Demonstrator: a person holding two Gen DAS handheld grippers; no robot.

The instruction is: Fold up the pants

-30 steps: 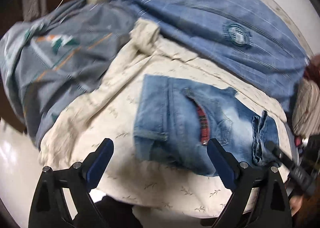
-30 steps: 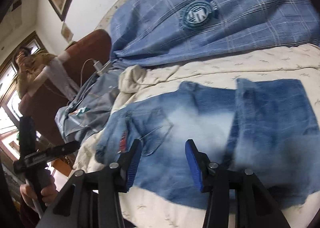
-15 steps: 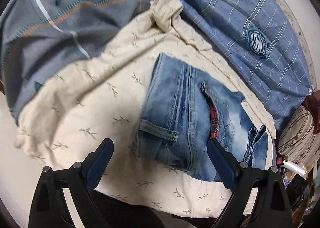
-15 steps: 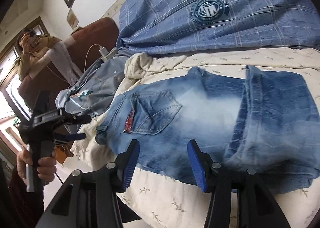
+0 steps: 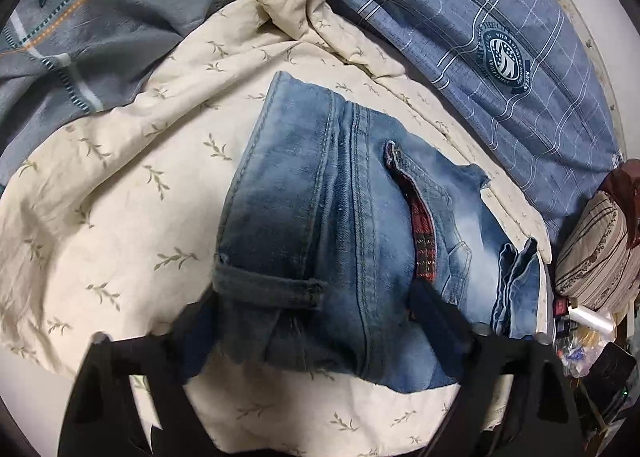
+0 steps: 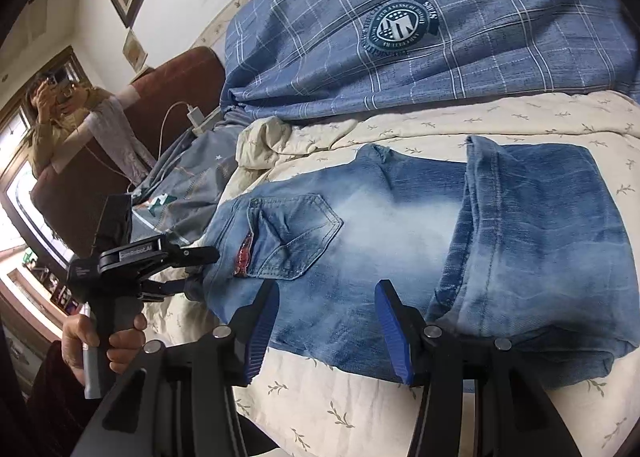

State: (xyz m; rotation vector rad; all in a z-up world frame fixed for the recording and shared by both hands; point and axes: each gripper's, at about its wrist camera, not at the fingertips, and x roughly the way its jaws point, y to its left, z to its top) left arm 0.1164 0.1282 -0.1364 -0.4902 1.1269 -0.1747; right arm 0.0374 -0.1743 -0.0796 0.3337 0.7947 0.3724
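Straddling the waistband end of the folded jeans (image 5: 332, 225), left gripper (image 5: 320, 321) spread wide, gripping nothing. Right gripper (image 6: 326, 321) also parted and empty over the denim's near edge. Jeans flat on cream leaf-print quilt (image 5: 120, 185), blue plaid duvet (image 6: 460, 57) behind.

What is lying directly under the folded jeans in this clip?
The jeans lie on a cream quilt with a leaf print, which shows on all sides of them. Whatever sits beneath the quilt there is covered; the blue plaid bedding lies beyond.
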